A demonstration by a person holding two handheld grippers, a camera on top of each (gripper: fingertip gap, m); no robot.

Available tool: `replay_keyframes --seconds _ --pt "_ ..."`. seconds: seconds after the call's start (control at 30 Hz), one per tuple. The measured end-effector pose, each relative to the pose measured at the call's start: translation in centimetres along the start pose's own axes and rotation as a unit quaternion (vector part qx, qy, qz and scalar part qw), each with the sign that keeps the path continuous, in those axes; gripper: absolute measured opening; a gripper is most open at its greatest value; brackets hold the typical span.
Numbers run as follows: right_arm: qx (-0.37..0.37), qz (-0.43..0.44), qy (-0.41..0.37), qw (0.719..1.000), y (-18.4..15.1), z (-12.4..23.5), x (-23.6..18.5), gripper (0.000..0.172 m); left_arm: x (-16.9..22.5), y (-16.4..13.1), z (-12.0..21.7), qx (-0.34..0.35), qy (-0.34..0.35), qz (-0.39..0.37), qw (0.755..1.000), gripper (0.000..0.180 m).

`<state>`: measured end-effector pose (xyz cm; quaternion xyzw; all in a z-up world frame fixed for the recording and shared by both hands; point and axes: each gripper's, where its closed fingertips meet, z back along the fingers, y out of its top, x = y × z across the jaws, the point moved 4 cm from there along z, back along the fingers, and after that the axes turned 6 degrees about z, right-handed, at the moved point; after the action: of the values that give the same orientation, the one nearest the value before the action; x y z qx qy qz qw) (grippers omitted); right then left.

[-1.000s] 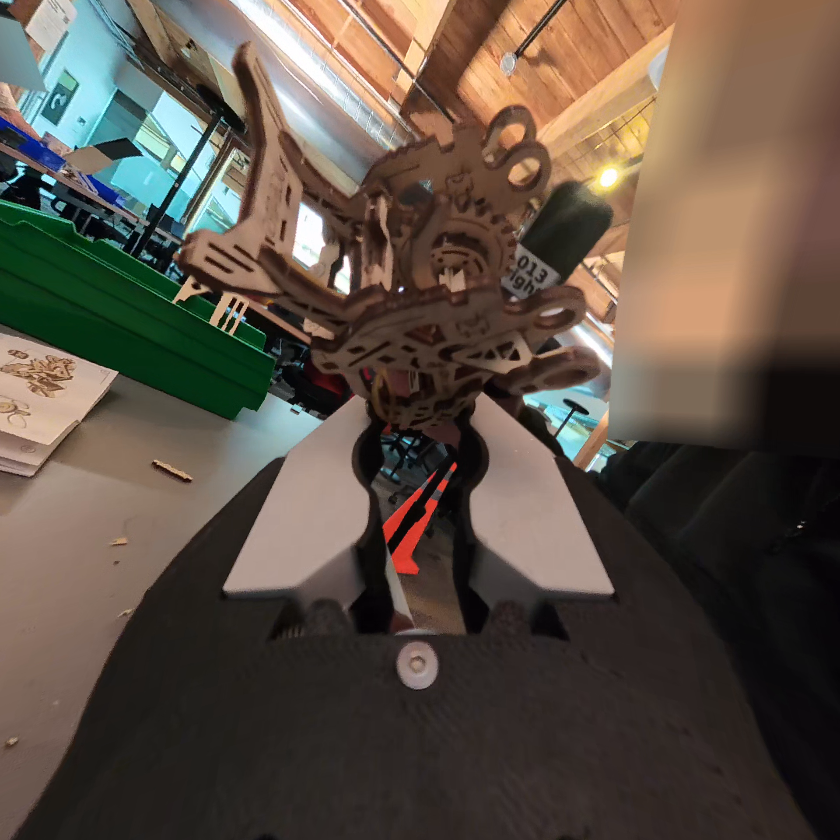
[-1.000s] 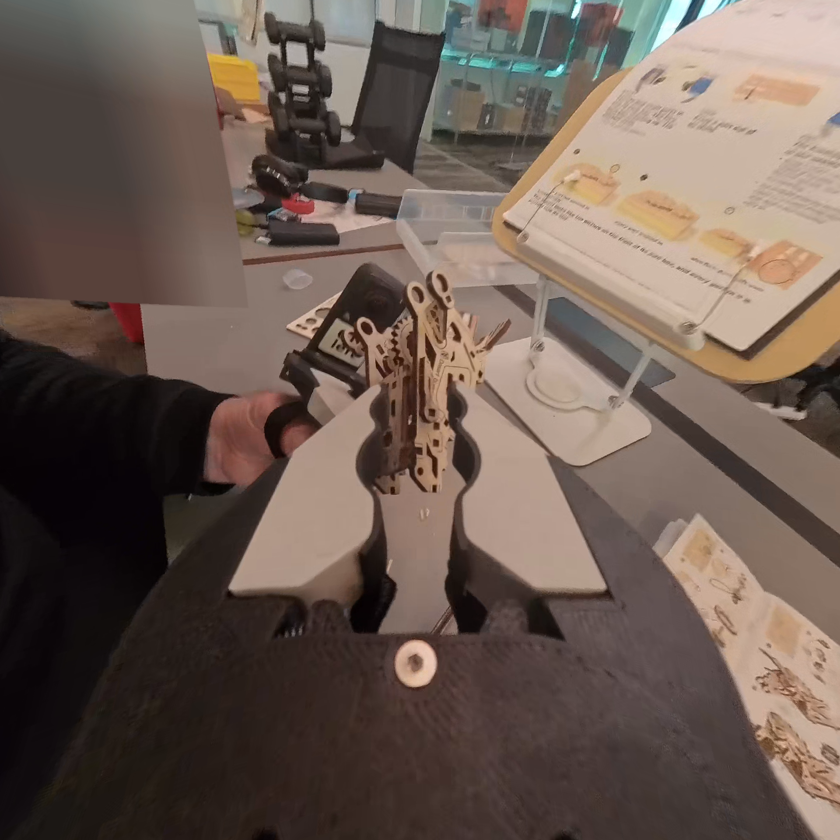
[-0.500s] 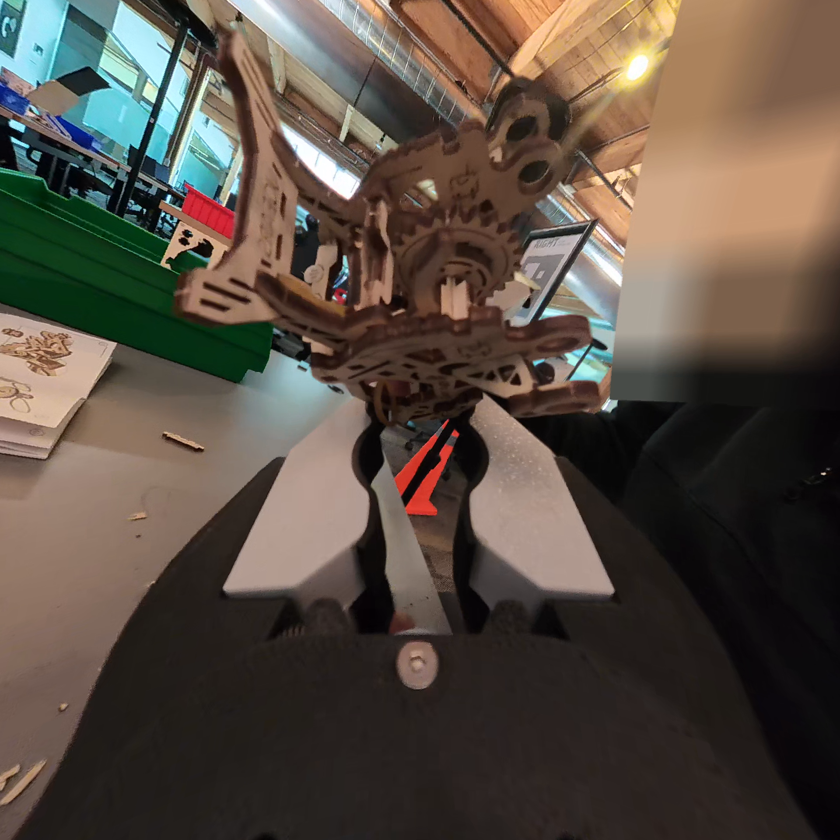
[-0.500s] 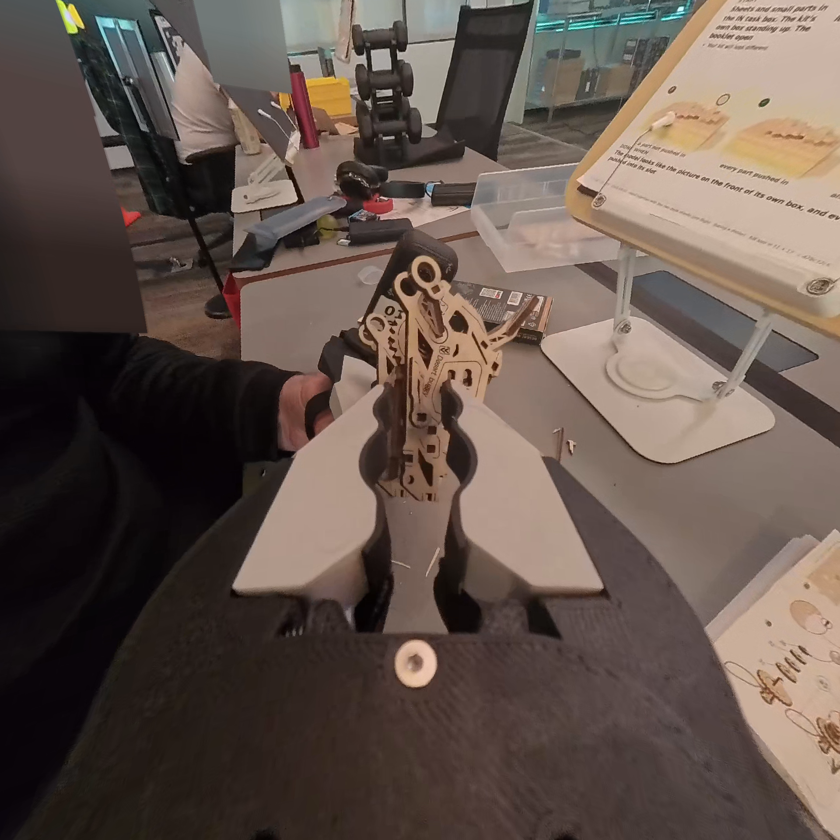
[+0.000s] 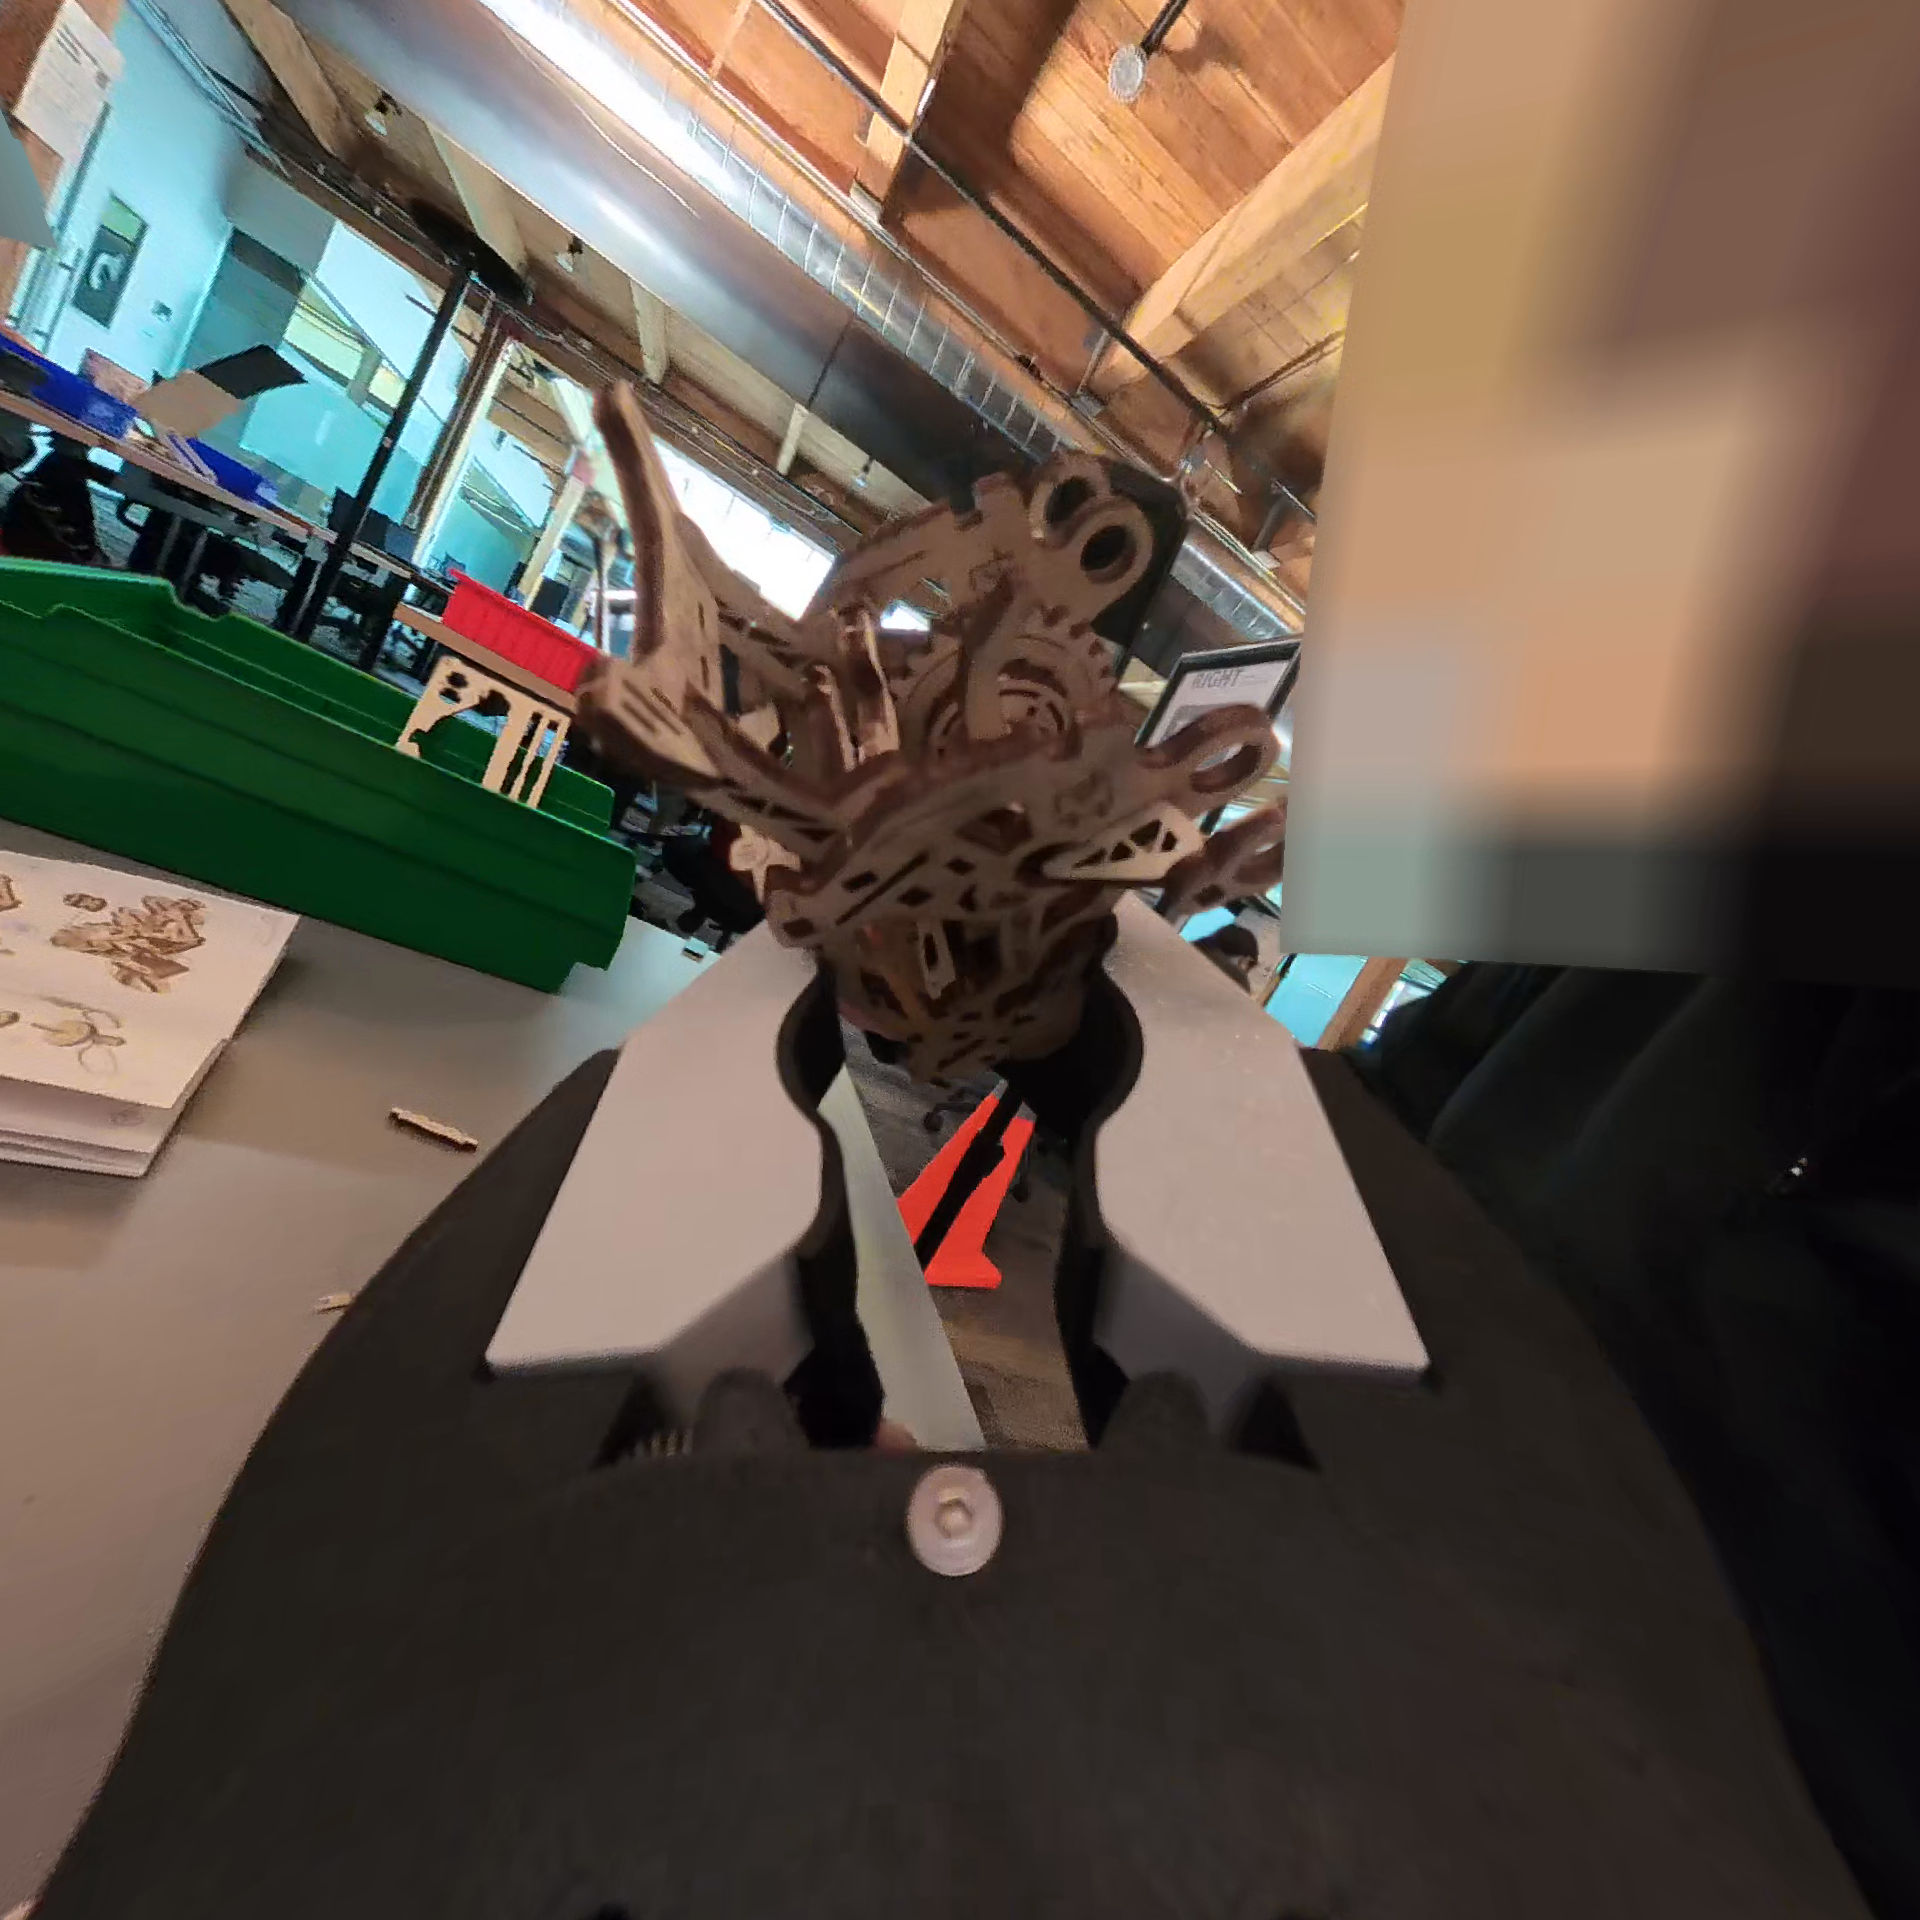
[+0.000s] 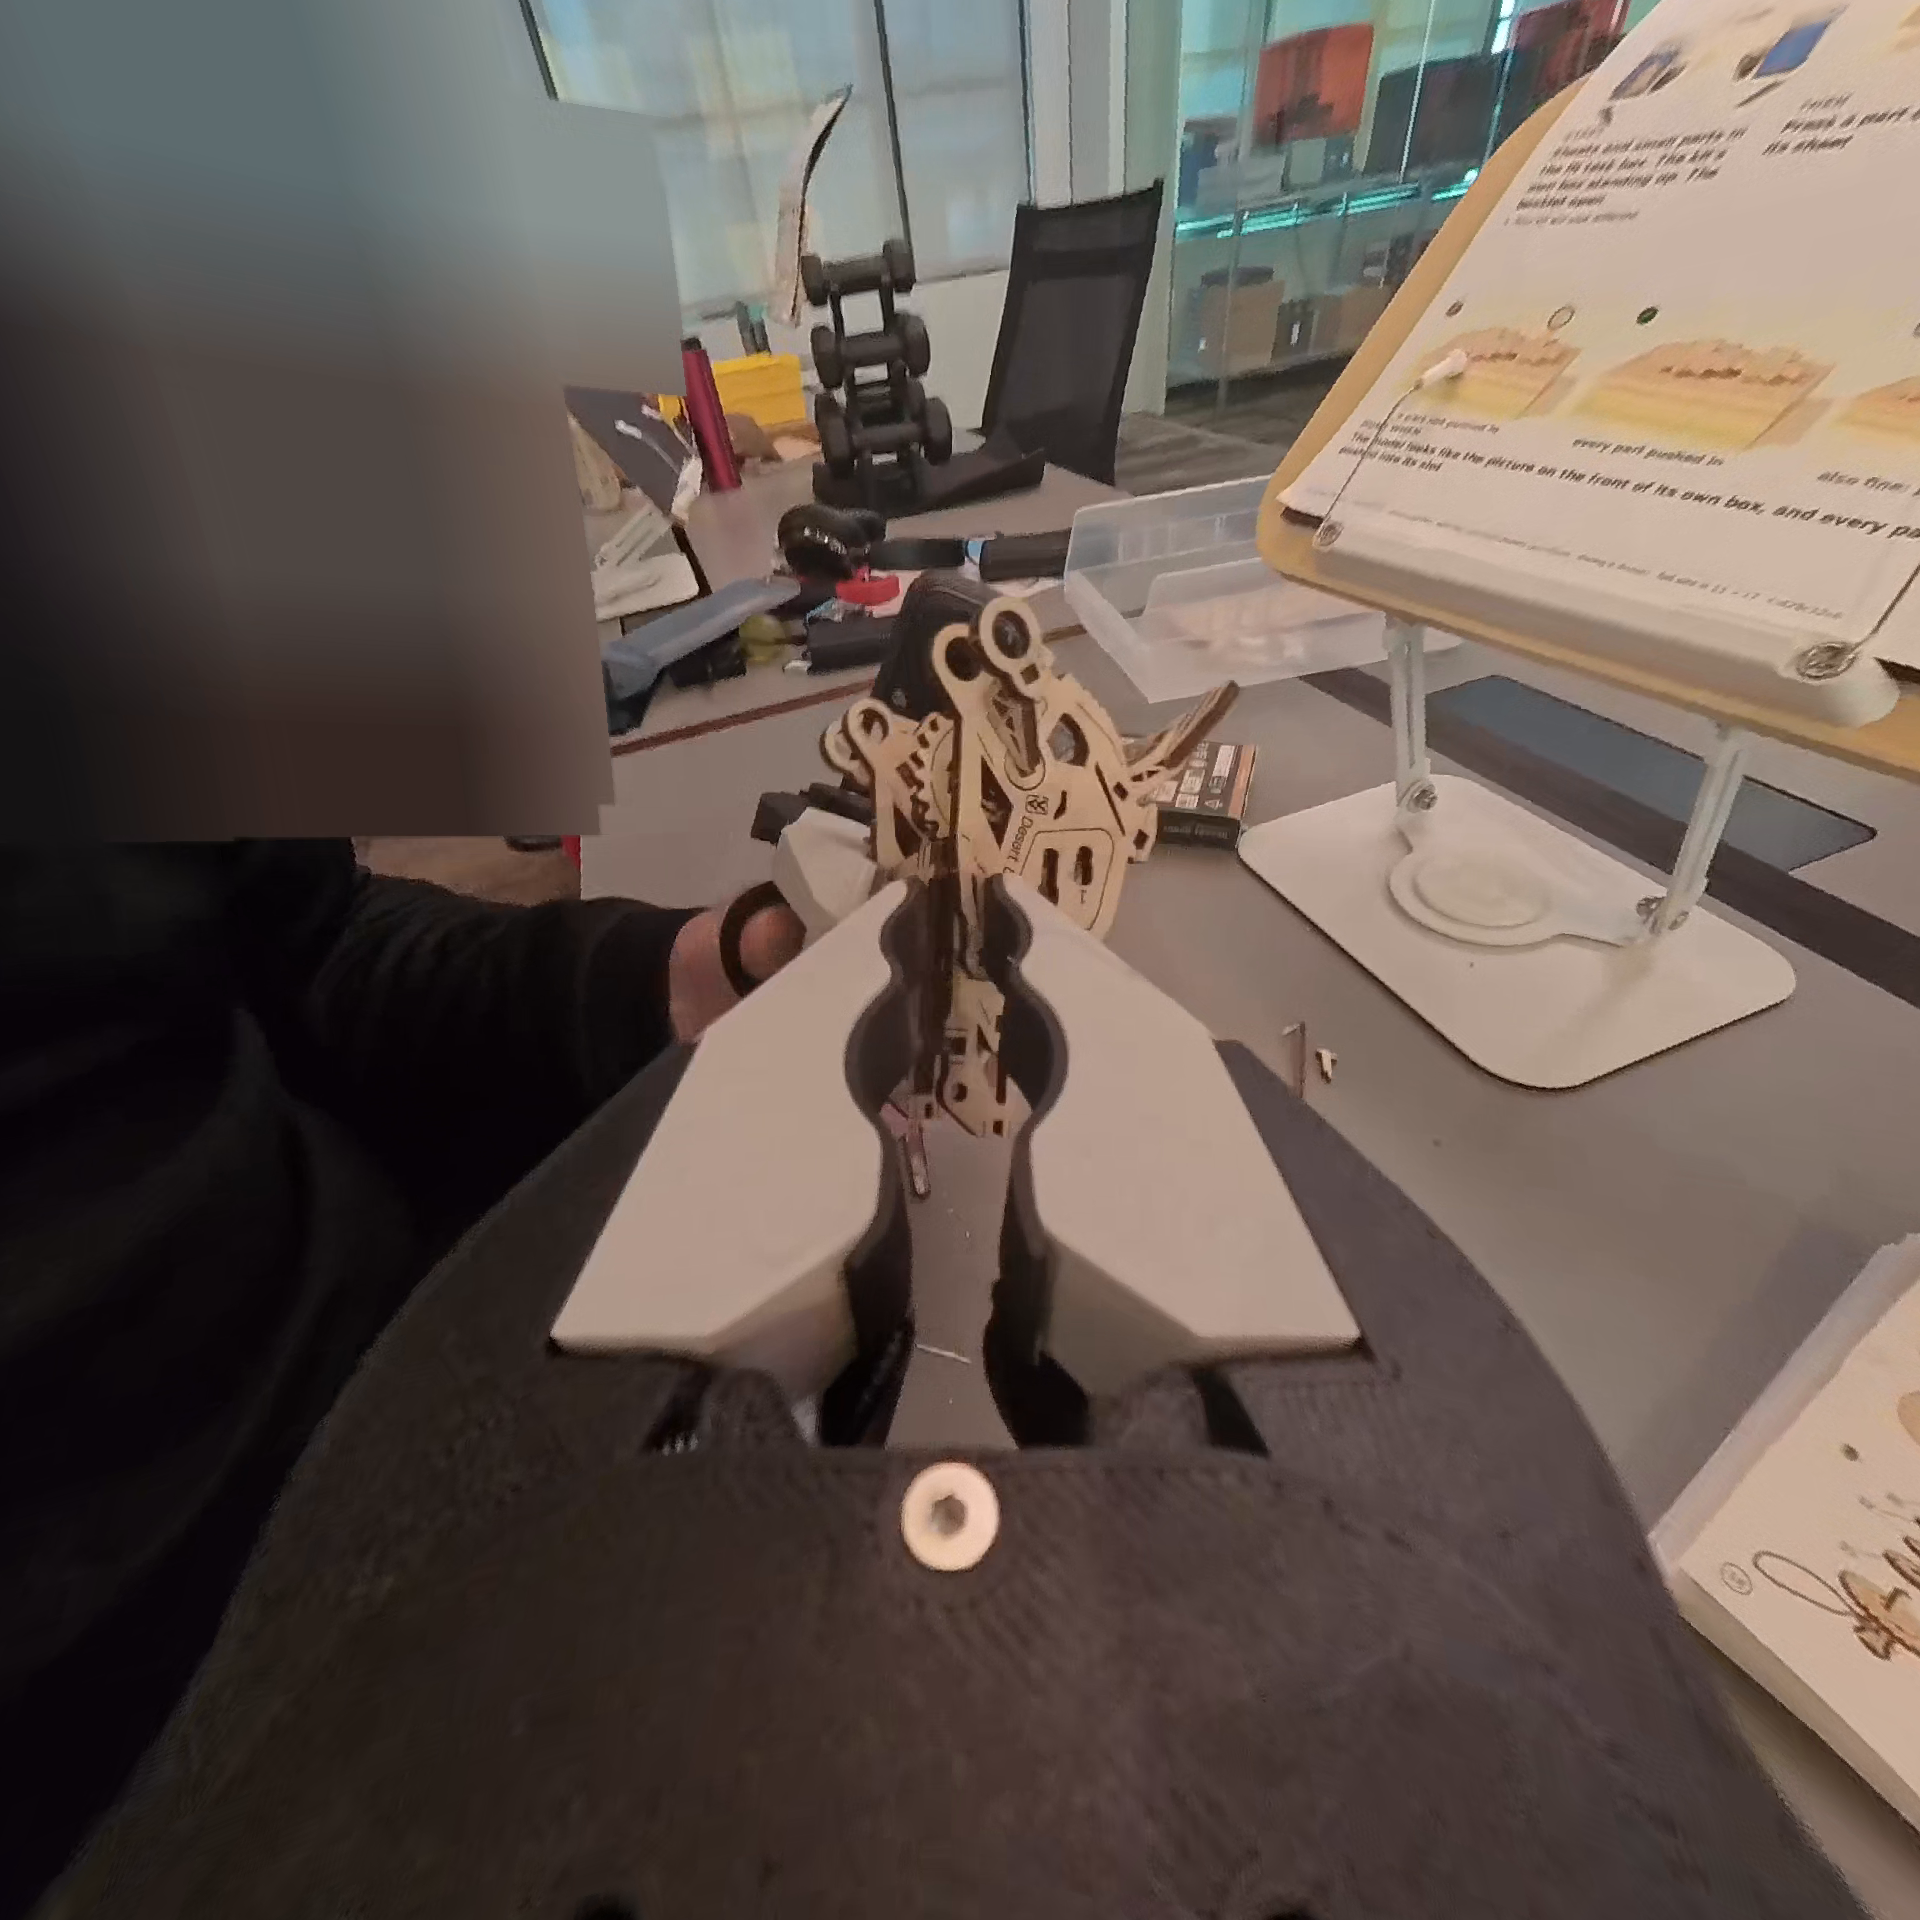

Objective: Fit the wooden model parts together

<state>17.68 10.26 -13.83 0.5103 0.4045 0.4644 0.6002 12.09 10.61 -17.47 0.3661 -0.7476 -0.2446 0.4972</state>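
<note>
Right now I am mid-handover, I judge, with the wooden model (image 6: 997,790) up off the grey table (image 6: 1403,1195) between my two grippers. My right gripper (image 6: 956,925) has its fingers (image 6: 1101,1039) closed tight on the model's thin lower edge, the pale plates standing upright out of the pinch. My left gripper (image 5: 961,977) has its fingers (image 5: 686,1122) spread wide around the model's base; the wood (image 5: 935,790) sits between them, but I cannot make out either pad pressing on it, so I count that side as let go. A second ago, both grippers had the piece: my left was set narrower about its base and my right sat wider on its edge. Since then the right has squeezed in, the left has opened out, and the model has tipped and blurred in the left wrist view, as though turning. Next, I think, the left must take a fresh hold on a sturdier part of the body, clear of the gear and the ringed arms, so that I can press a joint home without twisting the thin plates. The instruction stand (image 6: 1558,935) and the booklet (image 5: 114,987) lie close by for checking the fit.
</note>
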Motion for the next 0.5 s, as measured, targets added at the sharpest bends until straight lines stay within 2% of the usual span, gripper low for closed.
replay_keyframes --seconds 0.27,0.5 --pt "-0.005 0.024 -0.036 0.999 0.3 0.0 0.3 0.01 0.0 0.8 -0.3 0.013 0.023 0.01 1.0 0.04" --pt "-0.007 0.045 -0.067 0.997 0.6 -0.2 0.2 0.011 0.1 1.3 -0.2 0.019 0.056 -0.036 0.998 0.041"
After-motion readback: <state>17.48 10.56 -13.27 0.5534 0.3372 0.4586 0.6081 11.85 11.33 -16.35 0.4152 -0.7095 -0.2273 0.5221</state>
